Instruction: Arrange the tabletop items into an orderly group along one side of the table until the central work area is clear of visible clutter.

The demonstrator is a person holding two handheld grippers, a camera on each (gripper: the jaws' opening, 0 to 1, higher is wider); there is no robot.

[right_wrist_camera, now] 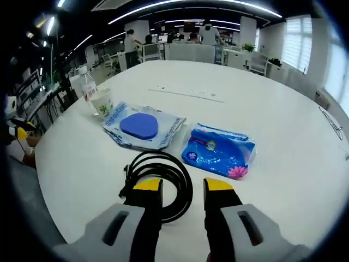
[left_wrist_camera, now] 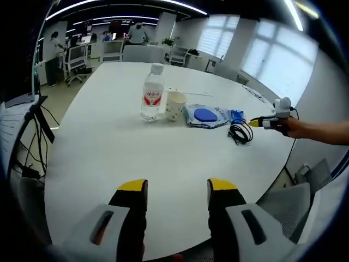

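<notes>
Over a round white table (left_wrist_camera: 136, 158), the left gripper (left_wrist_camera: 177, 188) hovers with jaws parted and nothing between them; well ahead stand a water bottle (left_wrist_camera: 152, 93) and a paper cup (left_wrist_camera: 175, 105), just beside each other, next to a clear packet holding a blue disc (left_wrist_camera: 205, 115); the right gripper (right_wrist_camera: 182, 188), jaws likewise apart and empty, poises over a coiled black cable (right_wrist_camera: 163, 174), its yellow tips at the coil's near edge; whether they touch cannot be told; a blue wipes pack (right_wrist_camera: 218, 152) lies just beyond.

Open office: ceiling strip lights (left_wrist_camera: 125, 4), blinded windows (left_wrist_camera: 275, 60), desk chairs (left_wrist_camera: 76, 60).
</notes>
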